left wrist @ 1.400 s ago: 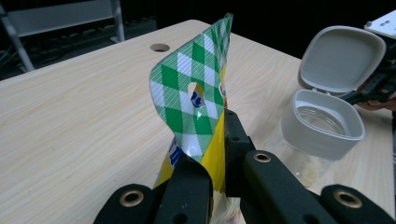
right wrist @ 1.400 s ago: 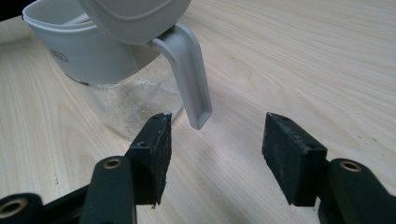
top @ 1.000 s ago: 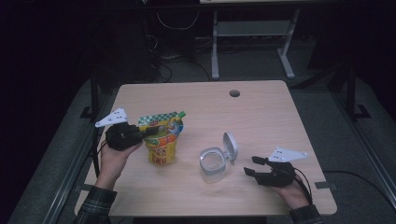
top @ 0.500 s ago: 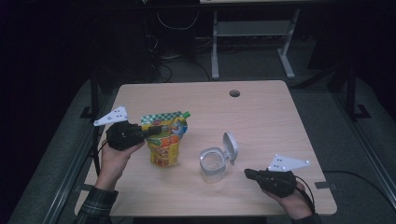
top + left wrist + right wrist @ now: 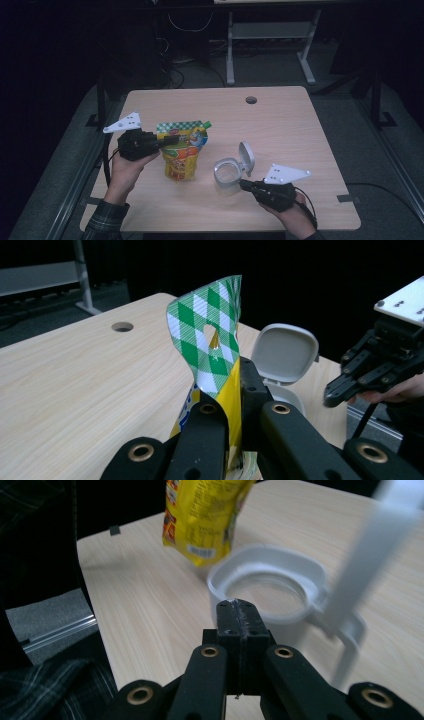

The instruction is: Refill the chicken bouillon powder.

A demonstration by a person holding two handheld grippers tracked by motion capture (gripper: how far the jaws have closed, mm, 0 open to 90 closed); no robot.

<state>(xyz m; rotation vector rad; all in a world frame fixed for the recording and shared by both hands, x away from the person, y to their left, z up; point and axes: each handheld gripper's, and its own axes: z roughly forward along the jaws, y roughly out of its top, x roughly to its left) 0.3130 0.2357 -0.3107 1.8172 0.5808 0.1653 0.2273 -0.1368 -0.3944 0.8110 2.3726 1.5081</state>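
High view — left gripper: jaws pinched on the upper edge of the snack pouch, which hangs upright, yellow body below a green-checked top, near the left-centre of the table.
High view — right gripper: jaws pressed together with nothing between them, tips just beside the clear container; whether they touch its wall cannot be told.
High view — container: stands right of the pouch, slightly apart from it, hinged lid flipped open and upright at its far-right side.
Left gripper view — grip: both black jaws clamp the yellow film of the pouch below the checked header, which curls upward with its hang hole showing.
Left gripper view — background: open grey lid stands behind the pouch; the other gripper sits at right, its jaws together.
Right gripper view — own jaws: closed flush on each other, empty, aimed at the near rim of the container.
Right gripper view — pouch: bottom edge hangs beyond the container's far rim, clear of the mouth.
Step in hand: judged as staging to fill the container from the pouch — pouch lifted and held, top apparently unopened.
Next move calls for: right jaws to part and take the pouch's top corner for tearing, or to steady the container — left grip must hold firm.
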